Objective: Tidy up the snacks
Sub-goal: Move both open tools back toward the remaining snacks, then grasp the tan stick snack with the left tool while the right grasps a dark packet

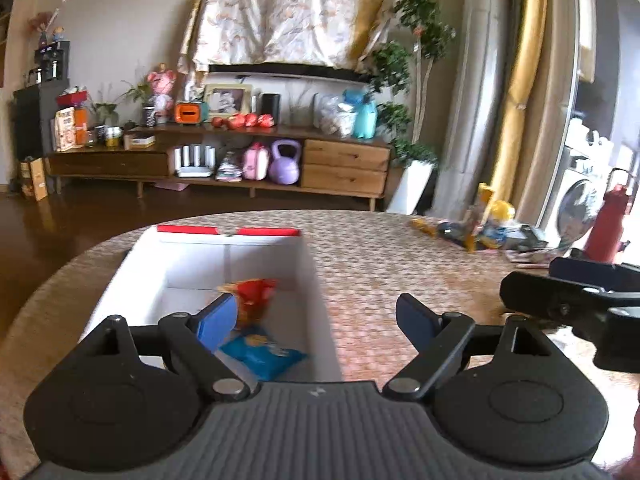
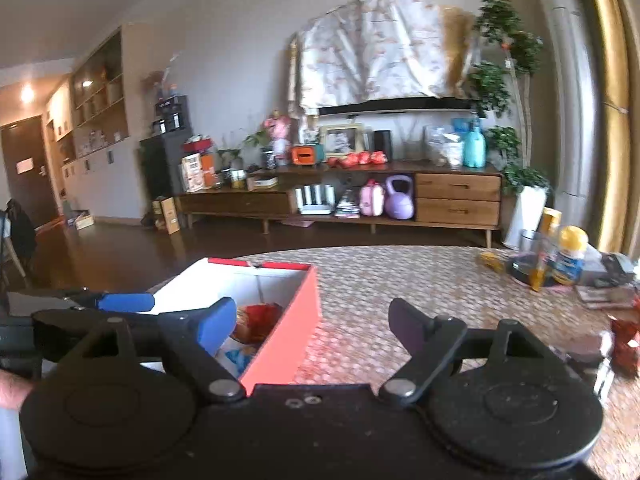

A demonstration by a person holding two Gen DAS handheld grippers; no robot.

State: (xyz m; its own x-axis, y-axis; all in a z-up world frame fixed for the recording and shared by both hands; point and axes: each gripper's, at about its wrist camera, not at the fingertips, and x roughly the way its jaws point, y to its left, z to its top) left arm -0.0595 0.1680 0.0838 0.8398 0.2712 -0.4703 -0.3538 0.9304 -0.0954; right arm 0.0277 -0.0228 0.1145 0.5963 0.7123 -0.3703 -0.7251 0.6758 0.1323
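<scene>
Both hand-held grippers hang over the table with jaws spread wide and nothing between them: the left gripper (image 1: 316, 320) sits above the near right corner of the red-sided box (image 1: 312, 280), and the right gripper (image 2: 312, 326) is just to its right, over the bare woven table mat (image 2: 400, 280). Below and left of the left gripper's fingers, a red snack packet (image 1: 256, 296) and a blue snack packet (image 1: 262, 350) lie on the box floor. Far ahead and to the right of both grippers, more snacks (image 1: 486, 224) wait in a loose cluster at the table's far edge, well apart from the box. Reaching there risks toppling the upright yellow-capped container (image 2: 570, 256) or clipping the other gripper, since the two travel close together.
</scene>
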